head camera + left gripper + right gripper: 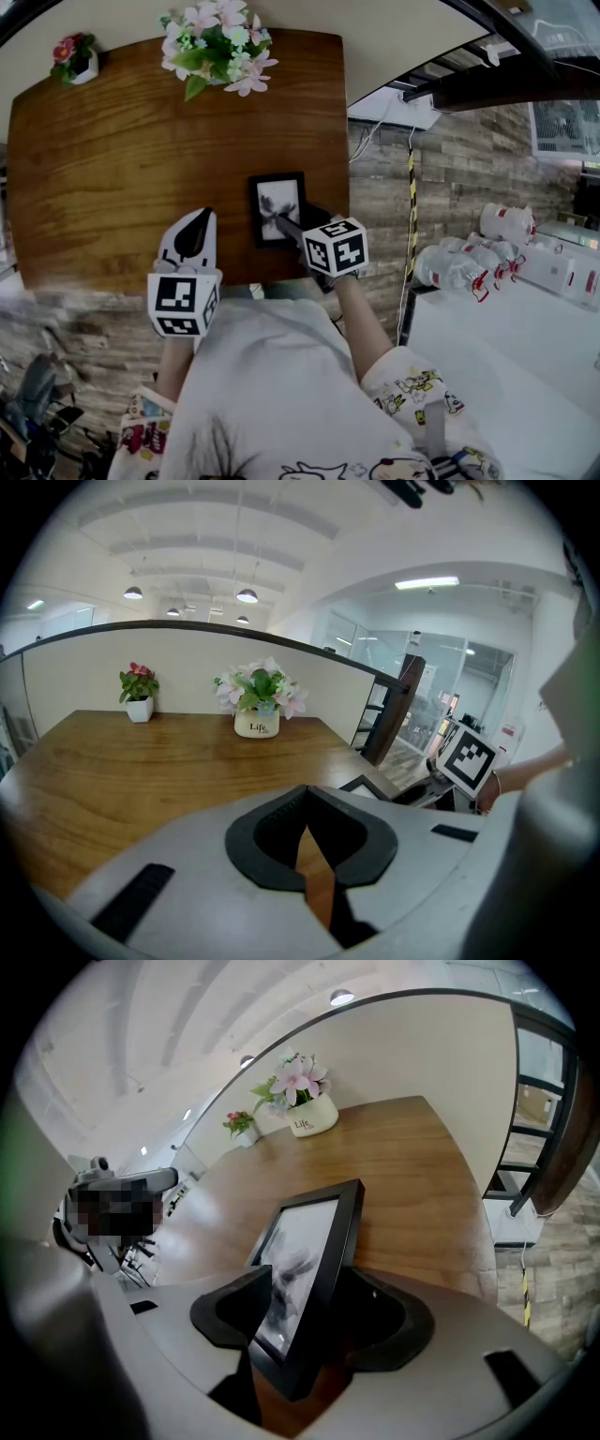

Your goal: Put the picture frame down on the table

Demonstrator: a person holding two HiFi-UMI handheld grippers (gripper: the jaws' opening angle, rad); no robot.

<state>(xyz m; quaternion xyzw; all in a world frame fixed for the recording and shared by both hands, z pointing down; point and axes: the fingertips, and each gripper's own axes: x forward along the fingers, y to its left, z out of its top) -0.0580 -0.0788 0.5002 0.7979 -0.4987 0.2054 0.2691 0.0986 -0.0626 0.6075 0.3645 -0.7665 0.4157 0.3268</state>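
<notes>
The picture frame [277, 208], black with a grey photo, is over the near right part of the brown wooden table [112, 169]. My right gripper [289, 225] is shut on its near edge. In the right gripper view the frame [314, 1241] stands tilted between the jaws of the right gripper [300, 1312], one jaw on its face and one behind it. My left gripper [196, 223] hovers over the table to the frame's left, shut on nothing. In the left gripper view, past the left gripper [307, 834], a corner of the frame [364, 785] shows at the right.
A white pot of pink flowers [217, 42] and a small potted plant [75, 58] stand at the table's far edge. The table's right edge lies just beyond the frame. To the right are a yellow-black striped pole [411, 216] and a white table with bottles [469, 267].
</notes>
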